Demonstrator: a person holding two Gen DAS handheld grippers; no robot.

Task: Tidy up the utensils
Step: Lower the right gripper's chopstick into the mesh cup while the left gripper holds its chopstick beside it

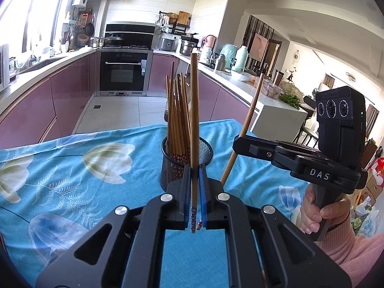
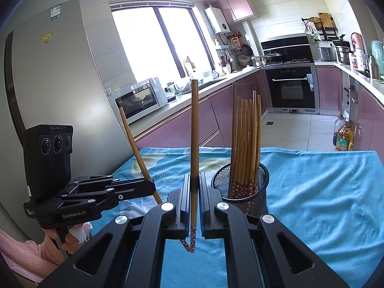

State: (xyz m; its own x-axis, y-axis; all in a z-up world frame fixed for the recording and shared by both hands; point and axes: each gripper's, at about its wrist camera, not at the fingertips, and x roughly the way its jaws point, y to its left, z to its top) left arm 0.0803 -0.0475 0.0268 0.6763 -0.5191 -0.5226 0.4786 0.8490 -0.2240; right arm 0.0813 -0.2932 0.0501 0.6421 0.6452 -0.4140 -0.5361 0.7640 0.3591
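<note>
A black mesh cup [image 1: 171, 168] [image 2: 261, 199] stands on the blue flowered cloth [image 1: 72, 168] [image 2: 324, 192] and holds several brown chopsticks [image 1: 177, 120] [image 2: 247, 139], patterned ends down. My left gripper [image 1: 195, 169] [image 2: 150, 187] is shut on one upright chopstick [image 1: 194, 108] [image 2: 133, 139], just in front of the cup. My right gripper [image 2: 194, 177] [image 1: 240, 141] is shut on another chopstick [image 2: 195, 132] [image 1: 252, 105], to the right of the cup in the left wrist view. The two held chopsticks' patterned lower ends hang near each other above the cloth.
A hand [image 1: 314, 213] in a pink sleeve grips the right handle. Pink kitchen cabinets and an oven [image 1: 123, 72] lie beyond the table's far edge. A fridge [image 2: 60, 72] and microwave [image 2: 141, 100] stand to the left; oil bottles [image 2: 343, 139] are on the floor.
</note>
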